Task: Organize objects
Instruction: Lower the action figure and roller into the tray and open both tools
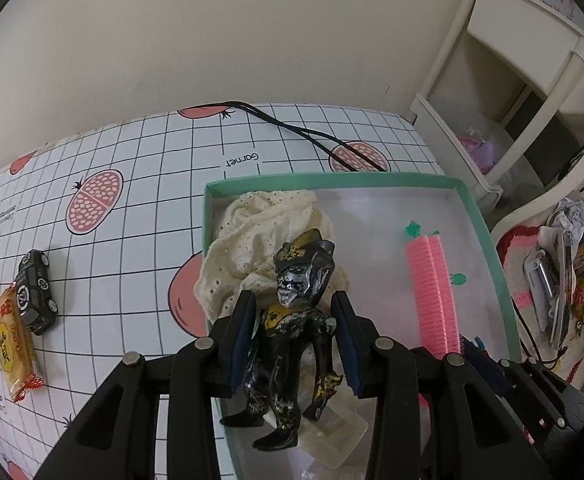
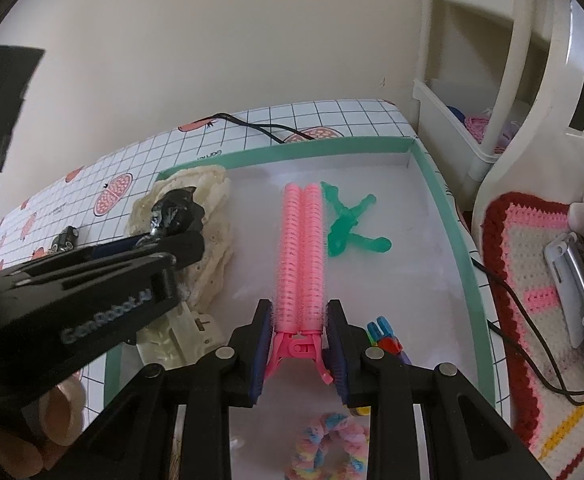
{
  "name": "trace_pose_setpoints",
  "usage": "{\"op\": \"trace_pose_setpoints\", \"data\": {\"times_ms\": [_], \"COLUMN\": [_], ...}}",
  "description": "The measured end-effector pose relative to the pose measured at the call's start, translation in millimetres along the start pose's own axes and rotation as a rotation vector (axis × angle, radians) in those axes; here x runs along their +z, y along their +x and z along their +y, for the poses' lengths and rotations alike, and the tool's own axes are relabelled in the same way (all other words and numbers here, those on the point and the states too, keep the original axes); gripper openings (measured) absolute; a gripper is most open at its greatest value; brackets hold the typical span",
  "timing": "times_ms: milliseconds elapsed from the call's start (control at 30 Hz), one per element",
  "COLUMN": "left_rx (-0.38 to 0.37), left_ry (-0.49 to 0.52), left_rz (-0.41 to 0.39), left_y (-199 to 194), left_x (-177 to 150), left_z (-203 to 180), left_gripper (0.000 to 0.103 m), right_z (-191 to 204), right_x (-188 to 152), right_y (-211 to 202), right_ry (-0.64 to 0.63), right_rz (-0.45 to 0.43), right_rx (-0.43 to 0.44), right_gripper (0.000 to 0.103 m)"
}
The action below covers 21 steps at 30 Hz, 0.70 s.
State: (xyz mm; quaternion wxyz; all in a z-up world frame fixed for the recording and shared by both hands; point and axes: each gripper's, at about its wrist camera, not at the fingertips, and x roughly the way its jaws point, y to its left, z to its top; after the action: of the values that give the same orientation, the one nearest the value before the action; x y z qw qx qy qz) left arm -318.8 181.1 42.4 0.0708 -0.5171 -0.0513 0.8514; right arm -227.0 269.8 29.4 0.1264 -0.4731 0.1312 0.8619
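The figure (image 1: 296,332), a worn black toy with yellow and silver patches, stands upright between the fingers of the left gripper (image 1: 294,340) over the near-left corner of the green-rimmed box (image 1: 488,240). Its long axis runs along the fingers, head pointing away from the camera and feet toward it. The pads (image 1: 242,340) flank its torso closely, and since the feet seem to hang clear of the box floor, I judge the figure is held; actual pad contact is hard to confirm. Below and beyond it lie a cream cloth (image 1: 260,236) and a pale plastic piece (image 1: 336,436), so a straight drop would land the figure on or beside these.

The right gripper (image 2: 302,344) sits just beside the left, inside the box too. Its fingers are set narrow around the hinge end of a pink clip (image 2: 302,248), whose long axis also runs straight ahead from the fingers; whether they press it or merely bracket it I cannot tell. A green clip (image 2: 346,224) lies touching the pink one on its right.

Still out on the gridded surface (image 1: 132,160), well left of the box, are a toy car (image 1: 36,292) and a snack packet (image 1: 14,344). The left gripper is the nearer for those.
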Motion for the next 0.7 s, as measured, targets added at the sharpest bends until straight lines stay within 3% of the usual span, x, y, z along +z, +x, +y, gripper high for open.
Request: {"op": "trace_pose_setpoints", "data": {"times_ms": [700], "left_rx": [0.031], "left_ry": [-0.020], "left_rz": [0.041], "left_y": [-23.7], "left_x": [-17.5], "left_z": [10.3], "left_gripper": [0.042], "right_z": [7.9], "right_x": [-3.2], "right_y": [7.9], "right_ry": [-0.015], "right_rz": [0.030], "right_rx": [-0.002], "right_gripper": [0.029]}}
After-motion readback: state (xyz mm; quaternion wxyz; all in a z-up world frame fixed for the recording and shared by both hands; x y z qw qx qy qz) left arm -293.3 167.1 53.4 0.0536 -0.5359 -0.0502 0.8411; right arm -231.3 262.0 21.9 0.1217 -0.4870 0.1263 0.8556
